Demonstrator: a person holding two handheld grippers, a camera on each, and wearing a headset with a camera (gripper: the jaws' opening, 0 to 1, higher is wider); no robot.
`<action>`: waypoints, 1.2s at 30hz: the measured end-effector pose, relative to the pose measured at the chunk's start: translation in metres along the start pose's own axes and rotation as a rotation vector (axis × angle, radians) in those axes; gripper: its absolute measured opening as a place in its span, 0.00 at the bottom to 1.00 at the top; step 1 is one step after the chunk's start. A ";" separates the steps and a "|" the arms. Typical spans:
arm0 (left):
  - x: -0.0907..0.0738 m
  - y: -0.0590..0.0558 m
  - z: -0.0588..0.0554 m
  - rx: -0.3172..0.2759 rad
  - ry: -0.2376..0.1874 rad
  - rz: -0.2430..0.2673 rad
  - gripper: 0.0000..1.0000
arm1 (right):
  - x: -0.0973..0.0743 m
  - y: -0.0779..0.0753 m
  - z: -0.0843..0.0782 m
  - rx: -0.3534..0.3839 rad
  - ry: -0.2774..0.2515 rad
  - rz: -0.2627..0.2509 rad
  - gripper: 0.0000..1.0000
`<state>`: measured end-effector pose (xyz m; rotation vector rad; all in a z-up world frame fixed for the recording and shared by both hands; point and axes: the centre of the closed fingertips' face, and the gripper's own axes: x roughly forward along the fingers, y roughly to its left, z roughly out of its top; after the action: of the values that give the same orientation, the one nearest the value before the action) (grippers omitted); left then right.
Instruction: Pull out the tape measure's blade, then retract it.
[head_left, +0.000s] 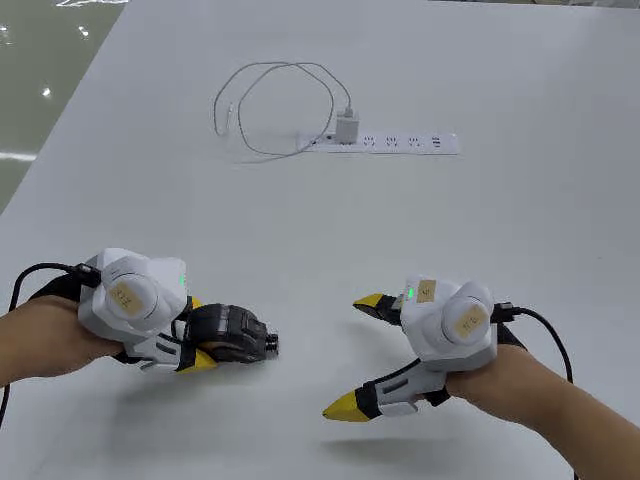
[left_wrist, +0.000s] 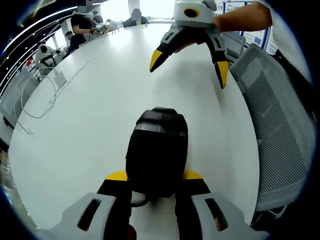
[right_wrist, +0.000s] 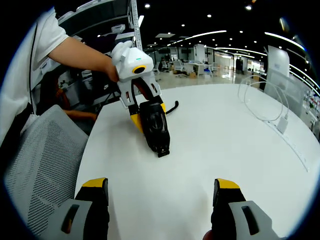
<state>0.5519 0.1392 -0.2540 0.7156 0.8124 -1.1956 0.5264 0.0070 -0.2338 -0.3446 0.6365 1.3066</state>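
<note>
In the head view, the left gripper (head_left: 198, 335) is clamping the black tape measure (head_left: 235, 333) between its yellow-tipped jaws, and the case is resting on the white surface (head_left: 330, 230). The right gripper (head_left: 355, 353) is waiting near it with its jaws spread wide, holding nothing. A power strip (head_left: 385, 142) with a charger (head_left: 347, 127) and a looped cable (head_left: 275, 100) is lying well apart, toward the far side.

In the left gripper view, the tape measure is sitting squeezed between the jaws and pointing toward the gaping right gripper, with a mesh chair (left_wrist: 280, 125) standing beside the surface.

In the right gripper view, its own jaws are standing wide apart over bare surface. Ahead, the left gripper is holding the tape measure tilted down onto the surface.
</note>
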 end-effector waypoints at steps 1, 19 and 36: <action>0.000 0.000 0.000 0.019 0.005 -0.003 0.28 | 0.000 0.000 0.000 -0.002 0.002 0.001 0.84; 0.001 -0.001 -0.001 0.000 0.027 -0.009 0.28 | 0.015 -0.003 0.007 -0.013 -0.015 0.012 0.76; 0.002 0.000 -0.005 -0.017 0.053 -0.020 0.28 | 0.046 -0.006 0.011 -0.061 -0.003 0.061 0.53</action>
<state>0.5520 0.1419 -0.2582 0.7297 0.8743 -1.1906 0.5403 0.0482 -0.2543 -0.3761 0.6095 1.3865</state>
